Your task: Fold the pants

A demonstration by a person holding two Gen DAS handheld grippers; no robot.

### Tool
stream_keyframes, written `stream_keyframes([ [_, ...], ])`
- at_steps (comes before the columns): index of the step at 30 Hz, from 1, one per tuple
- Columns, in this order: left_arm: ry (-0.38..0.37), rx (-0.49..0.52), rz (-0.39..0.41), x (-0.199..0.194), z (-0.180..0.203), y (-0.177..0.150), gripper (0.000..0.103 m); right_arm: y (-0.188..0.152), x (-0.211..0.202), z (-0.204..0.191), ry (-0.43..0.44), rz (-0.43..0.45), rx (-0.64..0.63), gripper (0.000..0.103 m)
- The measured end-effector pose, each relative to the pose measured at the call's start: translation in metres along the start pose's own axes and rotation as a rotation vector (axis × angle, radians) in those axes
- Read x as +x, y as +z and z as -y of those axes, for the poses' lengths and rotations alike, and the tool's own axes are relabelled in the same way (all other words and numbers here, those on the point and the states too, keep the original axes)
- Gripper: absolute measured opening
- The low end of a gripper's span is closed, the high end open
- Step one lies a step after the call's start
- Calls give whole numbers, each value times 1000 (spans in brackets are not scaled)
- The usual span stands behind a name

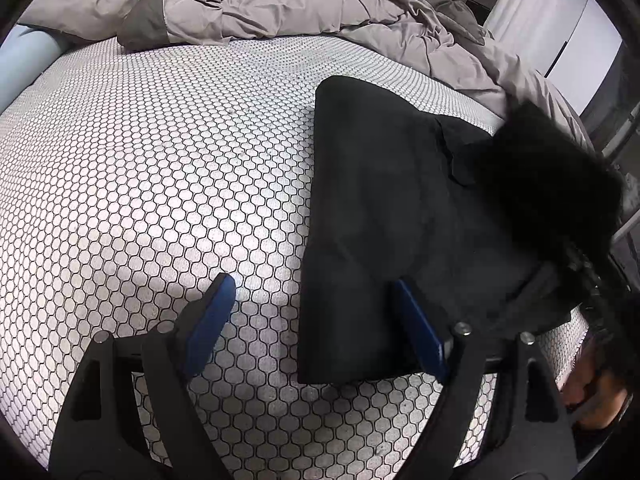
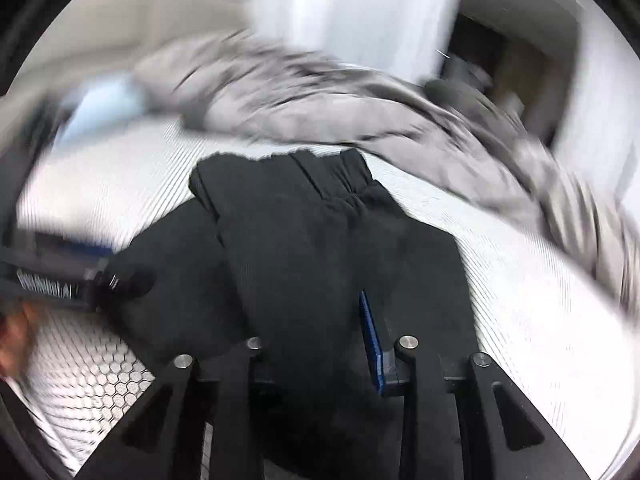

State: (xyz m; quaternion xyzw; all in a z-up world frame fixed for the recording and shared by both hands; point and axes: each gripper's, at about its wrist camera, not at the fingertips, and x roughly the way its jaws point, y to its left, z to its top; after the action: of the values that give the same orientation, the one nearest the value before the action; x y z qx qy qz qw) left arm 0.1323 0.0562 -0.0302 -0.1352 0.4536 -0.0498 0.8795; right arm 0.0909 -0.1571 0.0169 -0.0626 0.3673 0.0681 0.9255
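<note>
Black pants (image 1: 400,208) lie folded on the hexagon-patterned mattress (image 1: 160,160). My left gripper (image 1: 316,300) stands open and low over their near left edge. Its right blue pad (image 1: 418,332) rests over the cloth and its left pad (image 1: 216,308) over bare mattress, with nothing pinched. At the right a blurred flap of the pants (image 1: 552,184) is raised. In the blurred right wrist view my right gripper (image 2: 304,312) is shut on a bunched fold of the pants (image 2: 300,240). The cloth hides its left finger and only the right blue pad (image 2: 370,340) shows.
A crumpled grey duvet (image 1: 280,0) fills the back of the bed and runs down its right side. A light blue pillow (image 1: 24,60) lies at the far left. White doors (image 1: 560,28) stand beyond the bed. A person's hand (image 1: 596,396) shows at the lower right.
</note>
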Motion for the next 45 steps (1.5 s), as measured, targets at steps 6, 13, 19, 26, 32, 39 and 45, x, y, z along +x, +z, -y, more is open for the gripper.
stream_keyframes([
  [6,22,-6,26,-15,1,-1,80,-34,-45,120,123,38,427,82],
  [13,5,-23,90,-32,6,-4,79,-33,-47,139,327,34,452,60],
  [19,5,9,74,-28,20,-3,79,-31,-4,112,440,-168,416,61],
  [26,2,21,70,-25,28,-4,79,-24,17,109,351,-151,426,18],
  [32,-13,4,88,-34,26,-6,79,-20,-38,109,365,-12,313,4],
  [39,4,13,68,-31,28,-8,79,-35,-7,118,280,-175,304,23],
  [45,9,14,58,-27,26,-7,79,-35,-12,142,283,-107,443,51],
])
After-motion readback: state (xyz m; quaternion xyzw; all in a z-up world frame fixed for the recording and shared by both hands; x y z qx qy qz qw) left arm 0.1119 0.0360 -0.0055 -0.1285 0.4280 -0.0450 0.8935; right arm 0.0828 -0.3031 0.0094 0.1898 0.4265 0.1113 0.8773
